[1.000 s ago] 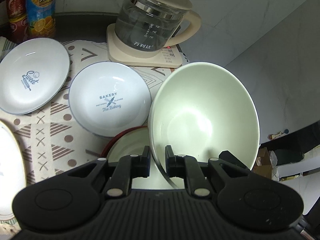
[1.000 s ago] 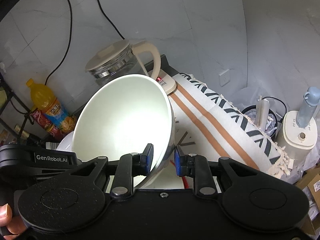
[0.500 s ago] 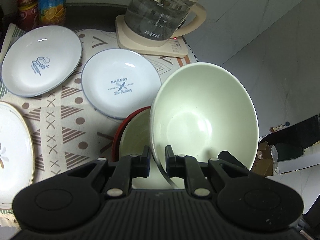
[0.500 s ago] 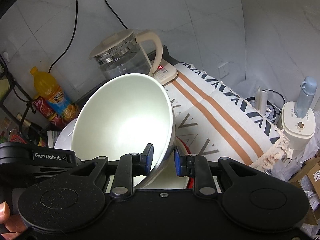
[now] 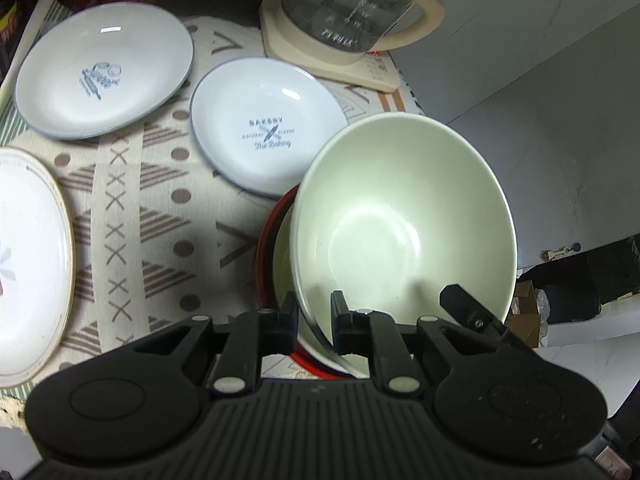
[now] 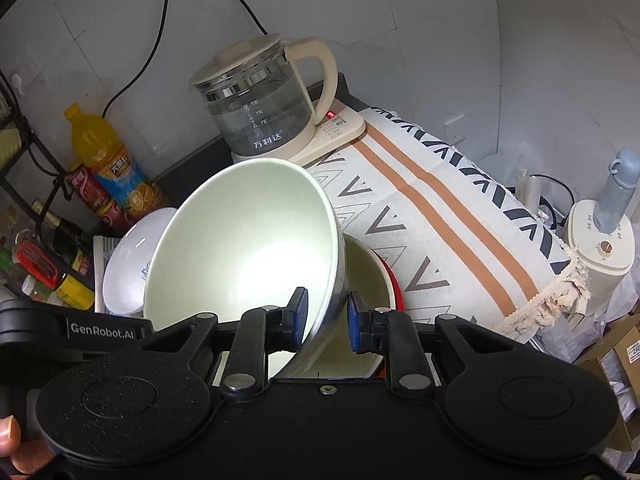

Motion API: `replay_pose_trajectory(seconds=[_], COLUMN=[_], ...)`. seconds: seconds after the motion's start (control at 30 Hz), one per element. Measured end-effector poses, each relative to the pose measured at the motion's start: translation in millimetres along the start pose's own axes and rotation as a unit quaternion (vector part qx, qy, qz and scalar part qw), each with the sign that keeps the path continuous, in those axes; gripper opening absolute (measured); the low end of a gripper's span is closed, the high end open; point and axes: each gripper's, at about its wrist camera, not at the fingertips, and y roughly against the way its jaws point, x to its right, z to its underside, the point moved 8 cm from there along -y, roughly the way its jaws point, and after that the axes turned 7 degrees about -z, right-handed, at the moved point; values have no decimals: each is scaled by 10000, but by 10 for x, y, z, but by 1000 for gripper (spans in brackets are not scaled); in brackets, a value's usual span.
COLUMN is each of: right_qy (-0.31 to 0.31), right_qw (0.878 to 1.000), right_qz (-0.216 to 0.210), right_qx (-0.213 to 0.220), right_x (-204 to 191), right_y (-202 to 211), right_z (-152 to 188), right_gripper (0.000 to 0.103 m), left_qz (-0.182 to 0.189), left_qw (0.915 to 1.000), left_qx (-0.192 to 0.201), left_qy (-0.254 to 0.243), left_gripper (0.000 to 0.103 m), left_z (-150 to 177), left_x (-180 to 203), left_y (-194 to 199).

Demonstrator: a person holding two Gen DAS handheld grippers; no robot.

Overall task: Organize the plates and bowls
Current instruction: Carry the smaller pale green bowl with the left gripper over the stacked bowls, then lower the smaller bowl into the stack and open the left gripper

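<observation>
Patterned tablecloth (image 5: 120, 208) covers the counter, glass kettle (image 6: 260, 108) at the back by the tiled wall. Left gripper (image 5: 314, 322) and right gripper (image 6: 327, 322) both pinch the rim of one pale green bowl (image 5: 404, 216), fingers closed on it from opposite sides. Bowl is tilted, held just above a red-rimmed bowl (image 5: 276, 256) on the cloth. Bakery plate (image 5: 268, 124), second blue-rimmed plate (image 5: 104, 68) and gold-rimmed plate (image 5: 32, 260) lie flat to the left.
</observation>
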Motion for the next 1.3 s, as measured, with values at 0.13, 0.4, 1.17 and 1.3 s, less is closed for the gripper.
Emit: replay_pose_trajectory(seconds=[0.13,0.4,1.17,1.3], right_qy=[-152,-561,-1103,-885], right_qw=[9999,9984,9937,9957], right_qz=[60,100,119,215], right_qx=[-23,-53,-159,-150], right_x=[74,250,364,317], right_y=[-29,-92,-273,-271], right_z=[5,-29,-89,-80], right_gripper=[17,12,10,11], left_qz=[54,159,-247,-281], left_qw=[9999,9994,9995,9993], left_qx=[-110,-295,-175,-245], left_qy=[2,-94,-73,-11], left_gripper=[14,16,20,21], left_z=[60,99,-177,-171], left_x=[4,101,-125,-211], left_y=[-62,-162,-88,-176])
